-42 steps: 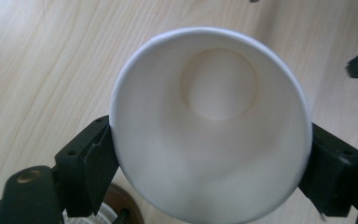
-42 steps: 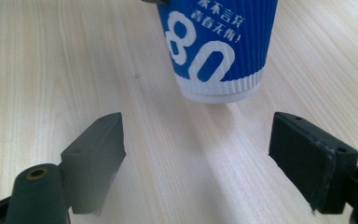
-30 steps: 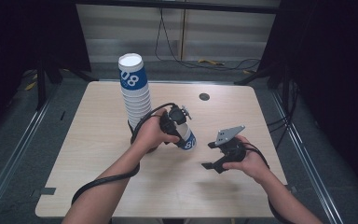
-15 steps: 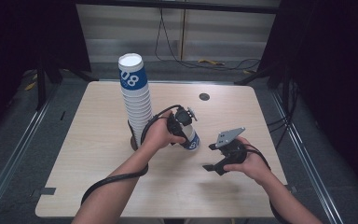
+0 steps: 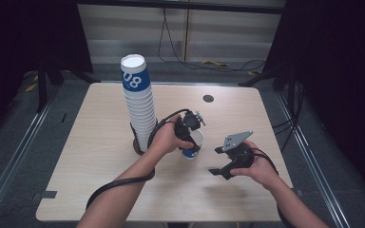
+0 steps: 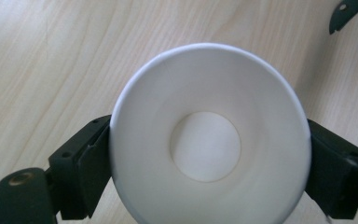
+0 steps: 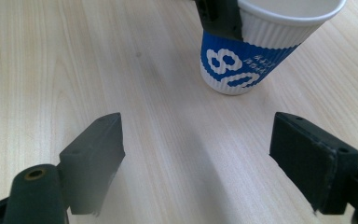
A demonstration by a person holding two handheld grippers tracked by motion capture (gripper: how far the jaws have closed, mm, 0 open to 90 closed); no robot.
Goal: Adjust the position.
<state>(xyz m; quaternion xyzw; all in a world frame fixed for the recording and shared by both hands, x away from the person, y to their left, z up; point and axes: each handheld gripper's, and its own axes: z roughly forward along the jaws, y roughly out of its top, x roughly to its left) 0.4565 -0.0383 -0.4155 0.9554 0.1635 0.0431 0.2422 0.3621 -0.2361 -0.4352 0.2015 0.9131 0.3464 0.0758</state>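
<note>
Between your left tongs sits the paper cup, base down on the counter. Those tongs have just been opening, one jaw on each side of the cup just under the rim. They look to be letting go rather than squeezing, though I can't swear there's a clear gap at the pads.

Handling-wise, I'd guess it's empty and next to weightless, since you can see right down to the clean white bottom. The ribbed outer wall should give decent grip, not slippery. It's still thin paper though, so clamp hard and I'd expect the mouth to go oval or the wall to crease. The best hold is probably across the upper wall just below the rolled rim, which is the stiffest part. Go gently, because something this light will tip or skid from a nudge.

It's standing upright, mouth to the ceiling and narrow base on the wood. The long axis is vertical, running straight along the line your left tongs look down. The blue printed band faces your right tongs.

Those right tongs are spread wide with nothing in them, hovering low over bare counter with the cup just ahead. On the far side of your left tongs from them is the tall stack of cups, near the hand.
</note>
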